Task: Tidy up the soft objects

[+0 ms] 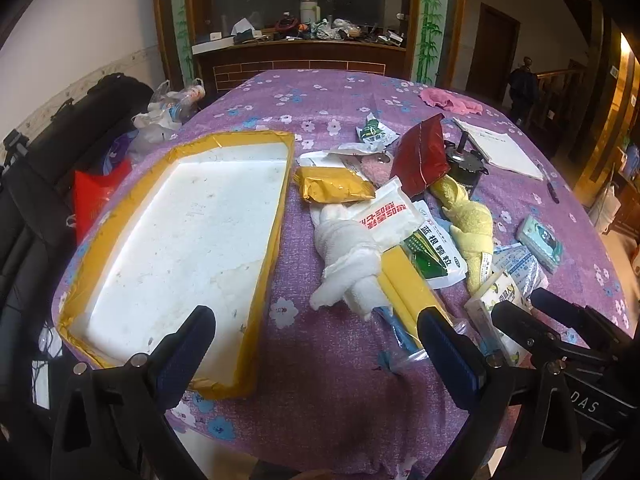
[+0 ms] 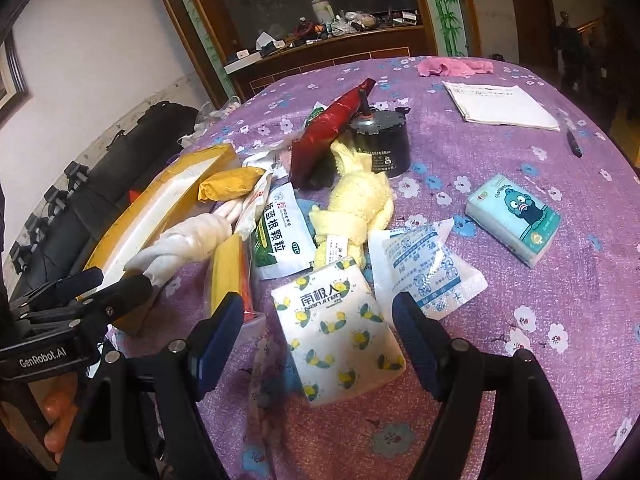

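Observation:
A white foam tray with yellow tape rim [image 1: 276, 216] lies empty at the table's left. To its right lies a heap: a knotted white towel [image 1: 348, 264], a knotted yellow towel [image 1: 474, 232], a lemon-print tissue pack [image 2: 340, 328], a blue tissue pack [image 2: 514, 216], a gold packet [image 1: 332, 188], a red bag [image 1: 422, 156] and medicine sachets [image 1: 434, 252]. My left gripper [image 1: 316, 344] is open and empty above the cloth, just right of the tray. My right gripper [image 2: 320, 332] is open with its jaws either side of the lemon-print tissue pack, apart from it.
A black motor [image 2: 380, 144] stands behind the heap. Papers [image 2: 500, 104], a pen [image 2: 574, 144] and a pink cloth [image 2: 452, 66] lie at the far right. A yellow-and-clear bag [image 2: 228, 276] lies under the white towel. Black bags [image 1: 60, 168] sit left of the table.

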The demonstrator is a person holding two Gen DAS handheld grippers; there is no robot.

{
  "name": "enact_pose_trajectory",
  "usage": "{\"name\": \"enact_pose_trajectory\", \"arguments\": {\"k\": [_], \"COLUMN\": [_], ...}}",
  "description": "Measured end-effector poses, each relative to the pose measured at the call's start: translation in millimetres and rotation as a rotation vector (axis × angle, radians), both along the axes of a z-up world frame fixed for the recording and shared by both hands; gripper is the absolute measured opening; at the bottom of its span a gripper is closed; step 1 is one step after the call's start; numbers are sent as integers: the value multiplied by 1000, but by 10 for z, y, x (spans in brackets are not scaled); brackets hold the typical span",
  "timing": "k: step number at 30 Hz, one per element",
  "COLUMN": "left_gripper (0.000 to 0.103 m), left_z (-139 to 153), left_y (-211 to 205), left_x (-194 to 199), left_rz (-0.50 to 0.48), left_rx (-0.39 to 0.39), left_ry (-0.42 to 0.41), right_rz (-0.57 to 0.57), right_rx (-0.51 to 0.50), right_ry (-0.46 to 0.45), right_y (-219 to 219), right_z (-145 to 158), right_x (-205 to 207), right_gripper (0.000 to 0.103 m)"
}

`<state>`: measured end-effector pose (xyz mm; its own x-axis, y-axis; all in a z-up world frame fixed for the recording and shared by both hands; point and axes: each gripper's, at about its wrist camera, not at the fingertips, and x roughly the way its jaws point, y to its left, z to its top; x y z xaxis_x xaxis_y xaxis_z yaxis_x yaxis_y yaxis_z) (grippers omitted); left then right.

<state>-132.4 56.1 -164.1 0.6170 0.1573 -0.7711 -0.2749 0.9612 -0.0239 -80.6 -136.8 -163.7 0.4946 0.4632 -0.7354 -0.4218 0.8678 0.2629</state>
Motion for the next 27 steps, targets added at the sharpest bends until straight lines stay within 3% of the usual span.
{"name": "enact_pose_trajectory", "arguments": {"k": [9,24,27], "left_gripper": [102,102,102], "left_z": [38,-12,-18], "left_y": [-95,-110,-75], "left_x": [-5,42,34], "left_rz": [-20,-22,-16], "left_rx": [50,56,40], "left_ry": [5,36,36], "right_rz": [-8,11,19], "right_rx": [-18,-28,-55], "right_ry": [-13,21,-9], "right_y": [27,16,45], "right_z": [21,11,32], "right_x": [33,21,-12], "right_gripper": [76,76,76]}}
